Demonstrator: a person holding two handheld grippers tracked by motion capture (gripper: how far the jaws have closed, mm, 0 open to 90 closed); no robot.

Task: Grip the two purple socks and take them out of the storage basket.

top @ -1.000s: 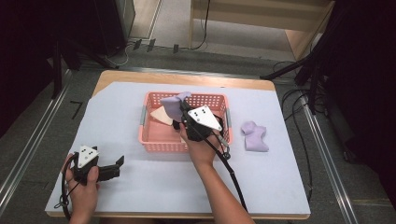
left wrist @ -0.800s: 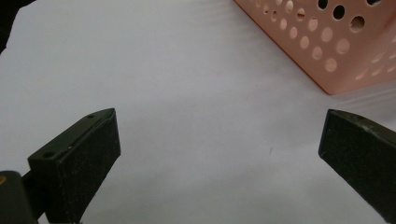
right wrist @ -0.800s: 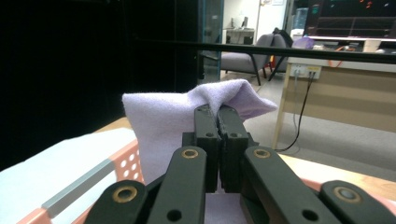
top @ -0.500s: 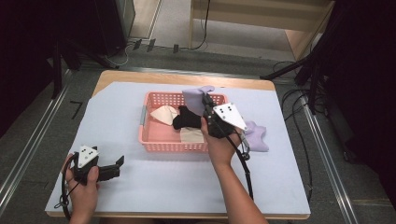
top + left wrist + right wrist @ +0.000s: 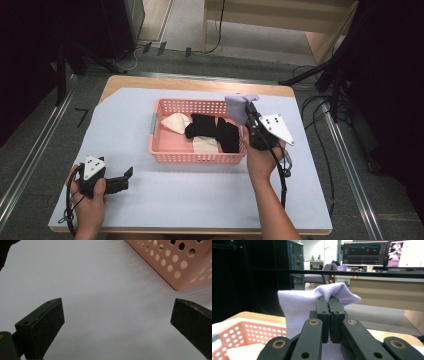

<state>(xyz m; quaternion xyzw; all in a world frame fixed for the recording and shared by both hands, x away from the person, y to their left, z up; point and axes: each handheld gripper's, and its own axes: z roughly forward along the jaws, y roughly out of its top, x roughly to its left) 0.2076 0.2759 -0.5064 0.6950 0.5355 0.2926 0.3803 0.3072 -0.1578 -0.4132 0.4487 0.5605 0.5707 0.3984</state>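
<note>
Jaws of the right gripper (image 5: 248,111), clamped on the purple sock (image 5: 238,106), have carried it rightward past the basket (image 5: 195,156) edge.

Lighting's pretty even from overhead, so the white desk (image 5: 165,200) is bright and the floor around it goes near black. Shadows are soft and short. High view looks a bit soft overall. Left gripper view is blurry up close, and the monitors (image 5: 372,252) glare in the right gripper view.
</note>
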